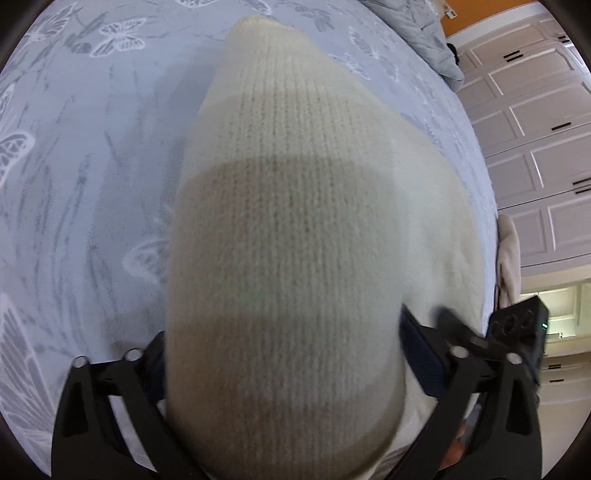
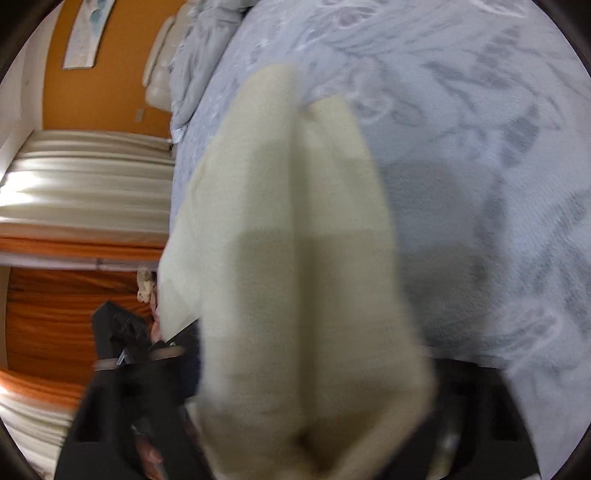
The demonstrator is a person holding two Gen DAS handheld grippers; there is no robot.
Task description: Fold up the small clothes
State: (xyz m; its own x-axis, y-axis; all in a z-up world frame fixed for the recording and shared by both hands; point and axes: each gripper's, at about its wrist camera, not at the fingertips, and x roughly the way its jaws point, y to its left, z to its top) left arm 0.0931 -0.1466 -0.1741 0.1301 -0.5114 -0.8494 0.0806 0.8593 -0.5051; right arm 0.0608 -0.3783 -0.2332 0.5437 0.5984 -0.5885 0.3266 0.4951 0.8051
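Observation:
A cream knitted garment (image 1: 288,229) hangs over a pale blue bedspread (image 1: 92,166) with butterfly print. In the left wrist view it fills the middle and drapes down between the black fingers (image 1: 436,347) of my left gripper (image 1: 284,354), which is shut on its near edge. In the right wrist view the same garment (image 2: 295,258) shows folded lengthwise, blurred by motion, and my right gripper (image 2: 314,398) is shut on its near end. The other gripper's black body (image 1: 521,325) shows at the right of the left wrist view. The fingertips are hidden by cloth in both views.
The bedspread (image 2: 480,184) covers the bed. A grey quilt (image 1: 424,33) lies bunched at the far end. White cabinet doors (image 1: 535,147) stand to the right of the bed. Orange wall and curtains (image 2: 85,177) stand on the other side.

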